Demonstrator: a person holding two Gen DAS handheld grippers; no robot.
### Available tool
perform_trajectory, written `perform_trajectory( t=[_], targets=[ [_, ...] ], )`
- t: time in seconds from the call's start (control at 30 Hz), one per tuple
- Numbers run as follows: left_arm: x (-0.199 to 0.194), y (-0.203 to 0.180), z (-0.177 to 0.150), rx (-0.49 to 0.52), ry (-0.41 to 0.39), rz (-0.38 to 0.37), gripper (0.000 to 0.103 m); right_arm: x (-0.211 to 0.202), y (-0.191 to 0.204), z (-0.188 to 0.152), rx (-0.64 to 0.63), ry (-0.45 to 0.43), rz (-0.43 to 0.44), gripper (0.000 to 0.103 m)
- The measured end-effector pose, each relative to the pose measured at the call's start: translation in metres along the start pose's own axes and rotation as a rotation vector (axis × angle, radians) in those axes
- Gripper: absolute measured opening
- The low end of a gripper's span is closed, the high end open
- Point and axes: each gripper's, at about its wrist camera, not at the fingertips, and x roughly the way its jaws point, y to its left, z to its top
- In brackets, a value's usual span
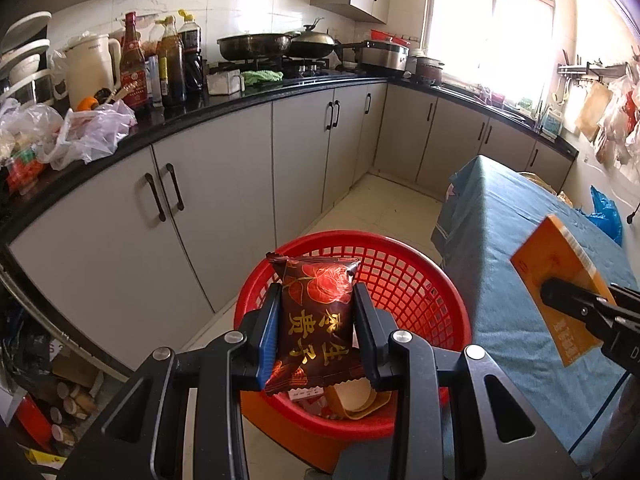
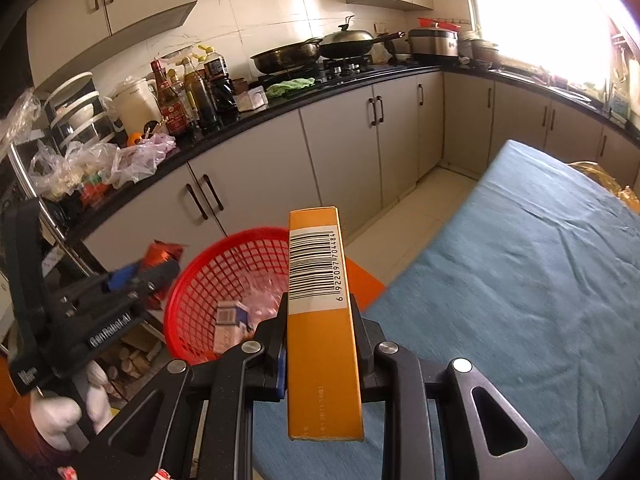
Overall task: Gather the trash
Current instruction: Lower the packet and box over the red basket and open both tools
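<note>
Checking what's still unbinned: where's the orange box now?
The orange box is clamped in the right gripper, above the blue tablecloth's edge, just right of the red basket.

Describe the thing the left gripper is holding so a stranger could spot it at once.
Find the red mesh basket on the floor beside the blue-covered table. Above it, the left gripper clamps a dark red snack packet. Gold characters and an orange flower print distinguish it from the plain orange box in the right gripper.
</note>
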Motion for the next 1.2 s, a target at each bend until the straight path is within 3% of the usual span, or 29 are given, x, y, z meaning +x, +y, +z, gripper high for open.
perform_trajectory(
  t=[0.5, 1.2],
  targets=[
    [0.055, 0.001, 0.018, -0.046, 0.065, -0.035, 0.033, 0.069, -0.001, 0.027, 0.092, 0.031, 0.154, 0.025],
    [0.068, 0.004, 0.019, -0.088, 0.063, -0.043, 0.033, 0.097, -0.001, 0.026, 0.097, 0.013, 0.170, 0.025]
  ],
)
